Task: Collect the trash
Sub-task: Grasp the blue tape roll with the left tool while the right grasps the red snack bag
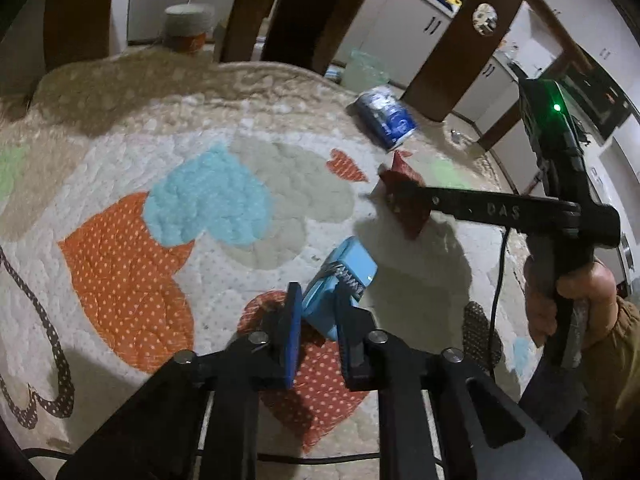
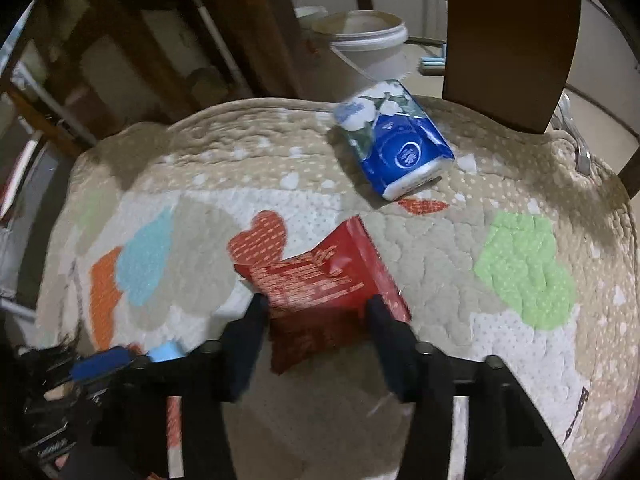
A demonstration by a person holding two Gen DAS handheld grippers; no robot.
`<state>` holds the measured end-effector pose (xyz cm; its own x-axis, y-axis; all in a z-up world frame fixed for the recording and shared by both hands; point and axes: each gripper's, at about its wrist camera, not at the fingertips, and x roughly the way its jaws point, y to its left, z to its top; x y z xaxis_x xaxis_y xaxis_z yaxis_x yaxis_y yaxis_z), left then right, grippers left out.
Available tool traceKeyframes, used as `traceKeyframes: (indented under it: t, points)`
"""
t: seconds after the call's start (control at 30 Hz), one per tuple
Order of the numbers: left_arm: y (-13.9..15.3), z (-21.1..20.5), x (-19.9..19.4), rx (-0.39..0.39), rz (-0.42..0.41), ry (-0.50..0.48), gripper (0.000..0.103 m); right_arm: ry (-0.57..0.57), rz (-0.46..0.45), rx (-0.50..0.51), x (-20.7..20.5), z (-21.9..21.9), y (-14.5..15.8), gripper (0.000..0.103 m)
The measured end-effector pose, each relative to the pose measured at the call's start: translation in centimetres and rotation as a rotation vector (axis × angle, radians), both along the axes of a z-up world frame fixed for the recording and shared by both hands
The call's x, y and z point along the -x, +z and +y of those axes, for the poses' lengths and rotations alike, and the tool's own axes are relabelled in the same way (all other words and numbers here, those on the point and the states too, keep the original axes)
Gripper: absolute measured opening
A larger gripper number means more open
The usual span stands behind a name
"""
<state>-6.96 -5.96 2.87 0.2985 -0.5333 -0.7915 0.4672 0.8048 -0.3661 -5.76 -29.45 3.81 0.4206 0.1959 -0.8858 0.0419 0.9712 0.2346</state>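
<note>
My left gripper (image 1: 318,292) is shut on a small light-blue packet (image 1: 352,264), which sticks out past the fingertips just above the quilted mat (image 1: 120,128). A crumpled red wrapper (image 2: 320,276) sits between the fingers of my right gripper (image 2: 316,304), whose pads press on its two sides. In the left wrist view the red wrapper (image 1: 404,184) stands tilted at the tip of the right gripper (image 1: 394,196), held by a person's hand (image 1: 580,292). A blue and white tissue pack (image 2: 396,144) lies on the mat beyond it, apart from both grippers.
The mat (image 2: 520,200) has coloured heart patches. Dark wooden chair legs (image 1: 460,40) and a brown panel (image 2: 508,40) stand at its far edge. A white bucket (image 2: 364,48) sits behind it. A clear plastic utensil (image 2: 582,152) lies at the right rim. A black cable (image 1: 500,280) hangs there.
</note>
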Motion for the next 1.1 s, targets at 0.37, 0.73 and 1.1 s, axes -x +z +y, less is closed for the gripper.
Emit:
traceKeyframes:
  t: [0.37, 0.73, 1.1]
  points:
    - [0.2, 1.1, -0.8, 0.041, -0.002, 0.073, 0.062, 0.007, 0.005, 0.013, 3.3, 0.0, -0.3, 0.077]
    - [-0.7, -0.9, -0.2, -0.042, -0.010, 0.039, 0.065, -0.216, 0.052, -0.268, 1.1, -3.7, -1.0, 0.083]
    - [-1.0, -4.3, 2.3, -0.278, -0.157, 0.069, 0.029, -0.124, 0.089, 0.029, -1.2, 0.8, -1.5, 0.074]
